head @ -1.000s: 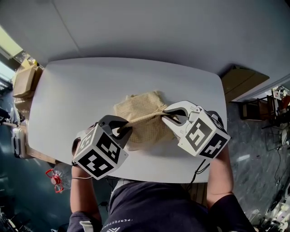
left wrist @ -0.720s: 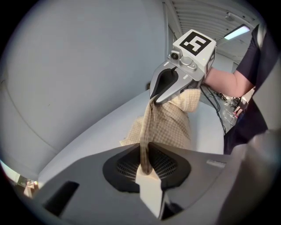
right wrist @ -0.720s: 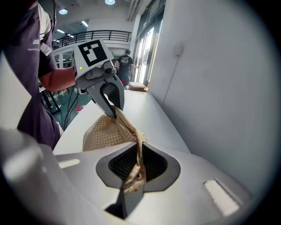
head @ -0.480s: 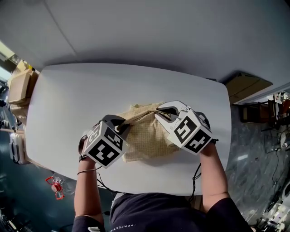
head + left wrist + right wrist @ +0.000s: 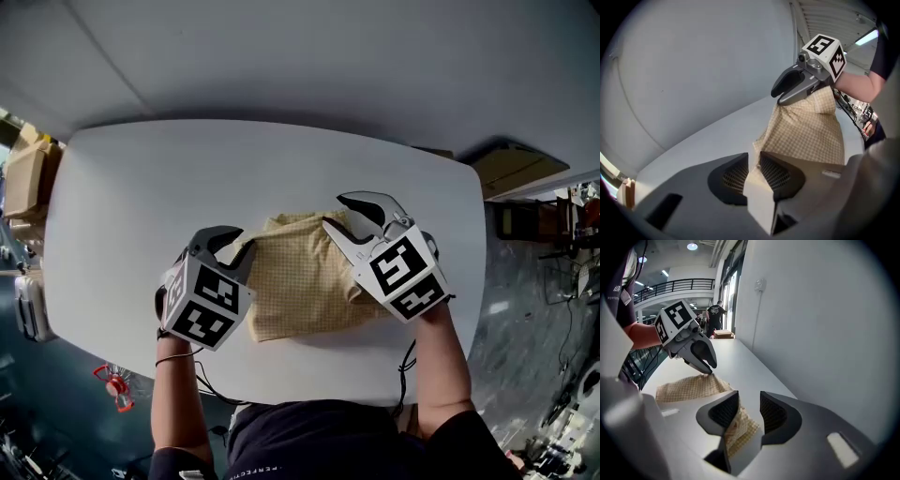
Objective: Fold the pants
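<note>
Both grippers low over the white table (image 5: 141, 206), pointing away from me and downward. The pants (image 5: 305, 281), tan checked cloth, lie near the middle of the table toward my side. They are doubled over into a rough rectangle, and the far edge runs from one pair of jaws to the other. Left gripper (image 5: 228, 246) is at the far left corner of the cloth. Its jaws have just been easing open but stand only a slit apart. In the left gripper view the cloth fills that slit from pad to pad, so I log the corner as pinched, lightly. Right gripper (image 5: 334, 212) is at the far right corner. Its jaws have just been opening and now stand spread. In the right gripper view a bunched bit of the cloth sits in the gap, resting against the pad on that view's left, with bare space between it and the other pad; no pinch there. Most of the cloth lies flat on the table, with a few soft creases near the far edge. The near edge lies short of the table's near rim. Cardboard boxes (image 5: 28, 178) stand off the table's left end, on the floor.
</note>
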Tool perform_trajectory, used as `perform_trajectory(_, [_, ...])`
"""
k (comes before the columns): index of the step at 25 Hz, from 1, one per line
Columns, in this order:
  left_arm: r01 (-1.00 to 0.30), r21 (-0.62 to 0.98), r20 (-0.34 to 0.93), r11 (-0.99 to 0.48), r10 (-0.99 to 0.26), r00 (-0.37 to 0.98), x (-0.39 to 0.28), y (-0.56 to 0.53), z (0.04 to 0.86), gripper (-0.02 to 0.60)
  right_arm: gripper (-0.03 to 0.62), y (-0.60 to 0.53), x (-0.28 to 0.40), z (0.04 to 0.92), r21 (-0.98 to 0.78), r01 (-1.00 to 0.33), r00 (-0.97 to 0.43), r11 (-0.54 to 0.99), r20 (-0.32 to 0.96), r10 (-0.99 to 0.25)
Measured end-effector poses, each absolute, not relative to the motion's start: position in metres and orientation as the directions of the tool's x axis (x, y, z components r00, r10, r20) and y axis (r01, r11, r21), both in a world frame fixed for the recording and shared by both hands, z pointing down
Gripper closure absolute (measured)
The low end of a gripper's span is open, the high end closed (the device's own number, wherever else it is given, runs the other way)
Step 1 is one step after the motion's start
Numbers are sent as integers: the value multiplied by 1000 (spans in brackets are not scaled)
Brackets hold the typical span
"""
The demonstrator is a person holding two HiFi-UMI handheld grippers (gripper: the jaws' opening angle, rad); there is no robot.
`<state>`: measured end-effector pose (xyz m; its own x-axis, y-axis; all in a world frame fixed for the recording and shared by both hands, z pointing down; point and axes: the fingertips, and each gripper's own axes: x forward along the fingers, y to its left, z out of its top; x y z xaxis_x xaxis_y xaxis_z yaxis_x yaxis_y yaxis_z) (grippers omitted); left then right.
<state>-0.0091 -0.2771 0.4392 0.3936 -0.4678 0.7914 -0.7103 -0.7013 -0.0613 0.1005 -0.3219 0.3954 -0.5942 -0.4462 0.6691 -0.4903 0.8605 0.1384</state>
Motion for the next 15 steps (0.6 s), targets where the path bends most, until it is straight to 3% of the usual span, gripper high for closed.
perform_trajectory(6, [-689,-89,821,-719,-445,358,-5,-271,452,551,430,-324,102,372,18,-499,-682,867,609,-405])
perform_trajectory(8, [-685,-121,841,-719,-440,314,-11,-268,457,563,483,-333,114,364,13,-554,-664,832,597,-451])
perform_trajectory(11, [-689,-149,847,-709,-452,282,-17,-268,457,566,499,-338,135,355,107,-594,-595,797,608,-525])
perform_trajectory(15, [-692,-190,833,-696,-487,262,-18,-264,447,575,485,-290,126,346,43,-512,-678,858,592,-435])
